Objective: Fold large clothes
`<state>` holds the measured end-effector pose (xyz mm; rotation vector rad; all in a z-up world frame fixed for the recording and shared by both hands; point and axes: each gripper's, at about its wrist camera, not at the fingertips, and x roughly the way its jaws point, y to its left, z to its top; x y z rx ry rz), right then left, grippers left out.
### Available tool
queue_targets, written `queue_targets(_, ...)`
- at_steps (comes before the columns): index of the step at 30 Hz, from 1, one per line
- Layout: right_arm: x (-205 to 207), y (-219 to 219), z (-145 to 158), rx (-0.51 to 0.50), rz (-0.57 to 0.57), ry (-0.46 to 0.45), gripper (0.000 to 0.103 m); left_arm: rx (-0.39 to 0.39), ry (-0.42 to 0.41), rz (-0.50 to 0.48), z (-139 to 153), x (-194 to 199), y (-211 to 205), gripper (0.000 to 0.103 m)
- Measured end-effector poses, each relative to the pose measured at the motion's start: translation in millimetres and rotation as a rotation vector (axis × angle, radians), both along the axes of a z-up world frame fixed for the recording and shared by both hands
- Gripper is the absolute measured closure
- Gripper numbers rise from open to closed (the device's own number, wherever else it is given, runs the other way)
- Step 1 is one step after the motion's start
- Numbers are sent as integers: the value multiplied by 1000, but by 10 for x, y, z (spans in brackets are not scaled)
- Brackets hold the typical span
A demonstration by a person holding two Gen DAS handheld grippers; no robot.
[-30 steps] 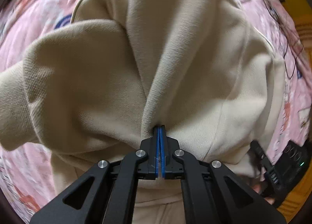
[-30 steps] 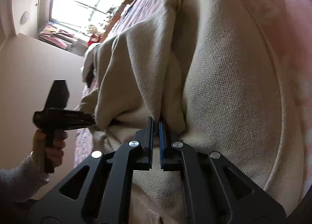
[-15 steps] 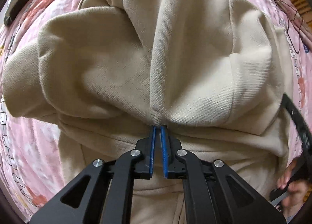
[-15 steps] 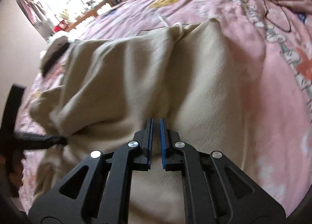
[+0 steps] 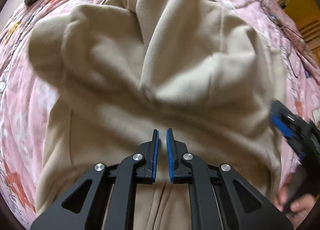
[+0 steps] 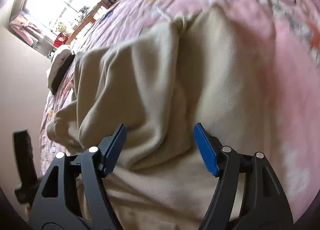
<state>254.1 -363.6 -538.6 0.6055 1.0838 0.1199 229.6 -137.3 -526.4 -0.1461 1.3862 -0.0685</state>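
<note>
Right wrist view, pink floral bedspread (image 6: 280, 89), beige hoodie (image 6: 160, 89), bright window (image 6: 54, 3).

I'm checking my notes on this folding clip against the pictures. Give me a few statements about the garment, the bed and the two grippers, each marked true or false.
1. The garment is a beige hoodie lying on a pink patterned bedcover. True.
2. The right gripper is clamped shut on the fabric. False: it stands wide open, having just opened, with a fold of cloth between the pads but not pinched.
3. The left gripper has a narrow gap with no cloth pinched in it. True.
4. The hoodie lies flat with sleeves spread out. False: it is bunched, with folds piled over its middle.
5. Dark cables lie on the bedcover. True.
</note>
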Motion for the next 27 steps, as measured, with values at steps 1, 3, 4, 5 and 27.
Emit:
queue_targets(1,-13,41,-15,-28,-15,-15,34,-16,-1,2,22,-87,19,95)
queue_targets(3,18,156,-79,-109,-16,-40,40,-47,12,1,28,-182,95,95)
queue_targets(4,36,201,-108,-155,-4,-31,67,-61,19,3,18,-232,129,95)
queue_targets(5,70,239,-137,-198,21,-25,73,-71,27,6,-5,-268,184,95)
queue_targets(27,-668,-132,381,-346,-14,-112,45,43,46,-85,57,-957,392,76)
